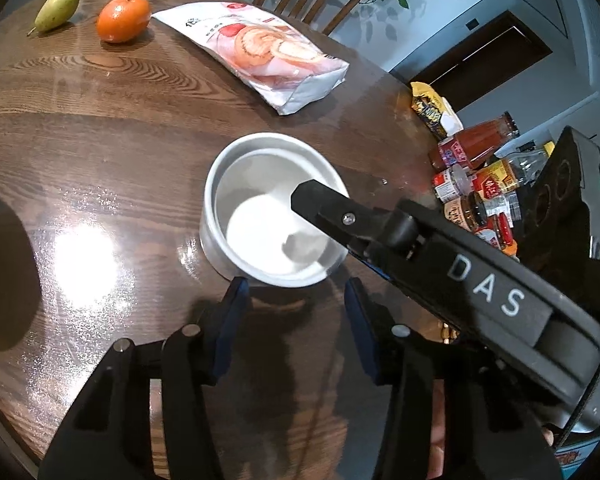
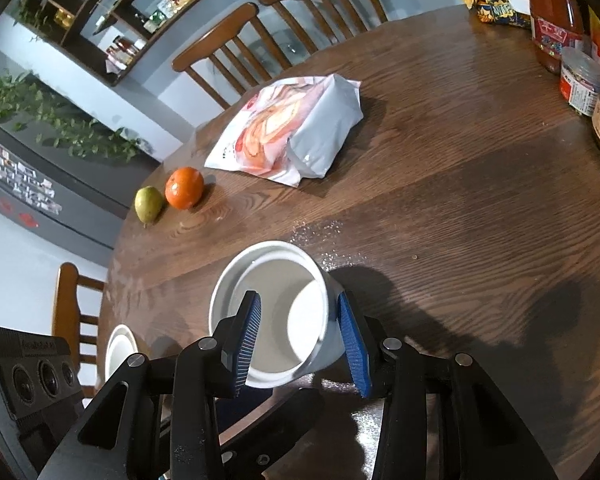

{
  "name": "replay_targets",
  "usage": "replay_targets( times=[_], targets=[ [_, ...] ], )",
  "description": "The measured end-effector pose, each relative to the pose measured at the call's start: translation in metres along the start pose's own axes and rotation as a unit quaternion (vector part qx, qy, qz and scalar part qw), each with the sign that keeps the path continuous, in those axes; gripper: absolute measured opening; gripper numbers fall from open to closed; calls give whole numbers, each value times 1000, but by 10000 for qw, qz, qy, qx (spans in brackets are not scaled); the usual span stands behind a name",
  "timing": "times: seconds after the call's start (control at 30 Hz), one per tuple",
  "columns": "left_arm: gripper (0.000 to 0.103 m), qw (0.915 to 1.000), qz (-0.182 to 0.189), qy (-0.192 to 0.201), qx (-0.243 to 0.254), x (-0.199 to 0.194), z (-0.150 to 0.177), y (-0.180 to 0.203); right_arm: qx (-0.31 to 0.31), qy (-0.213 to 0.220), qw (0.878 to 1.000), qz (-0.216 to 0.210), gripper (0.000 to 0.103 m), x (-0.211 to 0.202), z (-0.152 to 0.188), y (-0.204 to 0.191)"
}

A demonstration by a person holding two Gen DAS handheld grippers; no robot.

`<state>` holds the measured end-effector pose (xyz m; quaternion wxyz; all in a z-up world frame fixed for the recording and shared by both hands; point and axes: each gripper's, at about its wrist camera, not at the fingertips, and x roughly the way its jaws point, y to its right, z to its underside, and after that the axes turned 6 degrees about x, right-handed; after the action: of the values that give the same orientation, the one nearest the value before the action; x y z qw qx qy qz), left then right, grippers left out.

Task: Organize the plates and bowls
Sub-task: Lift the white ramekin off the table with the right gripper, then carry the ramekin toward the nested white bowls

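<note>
Two white bowls are nested, one inside the other (image 1: 260,216), on the round wooden table (image 1: 100,160). My right gripper (image 2: 300,344) straddles the stack's near wall (image 2: 328,328), one blue pad inside the inner bowl and one outside; I cannot tell whether the pads touch it. In the left wrist view the right gripper's black finger (image 1: 328,208) reaches into the bowl. My left gripper (image 1: 296,304) is open and empty, just short of the stack's near side. Another white dish (image 2: 120,350) sits at the table's left edge in the right wrist view.
A pink snack bag (image 1: 260,52), an orange (image 1: 123,18) and a green pear (image 1: 57,8) lie at the far side. Sauce bottles and jars (image 1: 476,176) crowd the right edge. Wooden chairs (image 2: 228,44) stand behind the table.
</note>
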<state>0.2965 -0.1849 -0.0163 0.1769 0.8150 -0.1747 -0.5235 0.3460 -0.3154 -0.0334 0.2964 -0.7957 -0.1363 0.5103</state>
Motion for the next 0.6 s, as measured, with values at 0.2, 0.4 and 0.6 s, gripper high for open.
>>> replay_targets(
  times=[0.2,0.4,0.6],
  targets=[
    [43,9999,-107,-92,-60,6,-1,-4,72,-177,9997,175,44,12,-1,2],
    [38,9997,-180,-148,-109,11,-1,-9,9,-193,9994,290,44,21,1,4],
    [22,9999,-32,-154,-5,7,0,-5,-27,-309,9995,20,33,26,3,4]
  ],
)
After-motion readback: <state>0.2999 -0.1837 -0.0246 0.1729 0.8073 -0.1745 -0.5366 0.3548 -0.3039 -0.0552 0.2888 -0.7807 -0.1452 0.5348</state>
